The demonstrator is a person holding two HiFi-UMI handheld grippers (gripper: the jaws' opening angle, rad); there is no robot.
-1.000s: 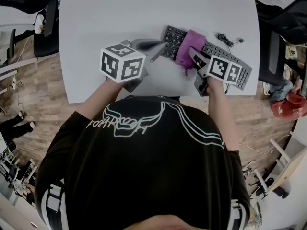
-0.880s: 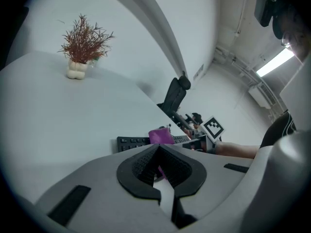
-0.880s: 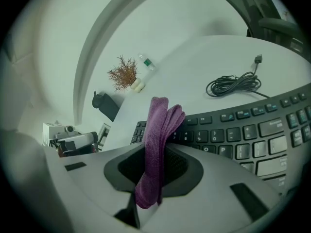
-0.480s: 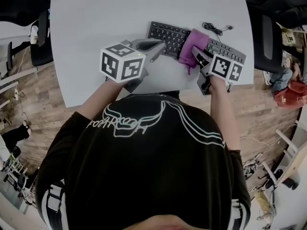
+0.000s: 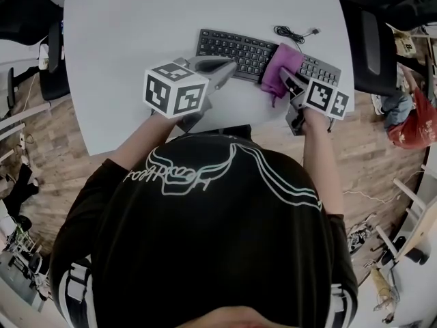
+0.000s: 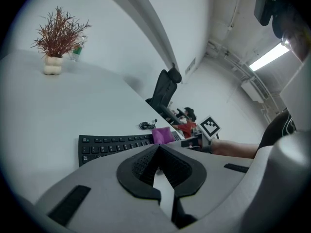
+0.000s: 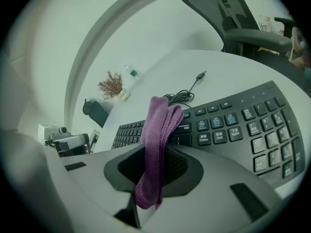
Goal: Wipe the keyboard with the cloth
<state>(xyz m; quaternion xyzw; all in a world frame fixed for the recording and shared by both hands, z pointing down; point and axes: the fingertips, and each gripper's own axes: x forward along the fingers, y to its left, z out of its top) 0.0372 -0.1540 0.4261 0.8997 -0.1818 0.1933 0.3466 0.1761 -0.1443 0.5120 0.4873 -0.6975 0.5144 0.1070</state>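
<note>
The purple cloth (image 5: 280,65) has slid rightward along the black keyboard (image 5: 232,48) and now drapes over its right-hand keys, a soft knitted fold hanging past the near edge. The right gripper (image 5: 285,82) pinches it, with the fabric bunched between its grey jaws. The left gripper (image 5: 224,71) hovers just in front of the keyboard's left half, its ribbed pads seemingly pressed together on nothing. The keyboard lies on a smooth white surface (image 5: 136,33), with a coiled cable (image 5: 295,33) behind it.

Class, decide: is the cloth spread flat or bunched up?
Bunched up. The cloth hangs in folds from the right gripper, whose jaws pinch it, over the keyboard.
</note>
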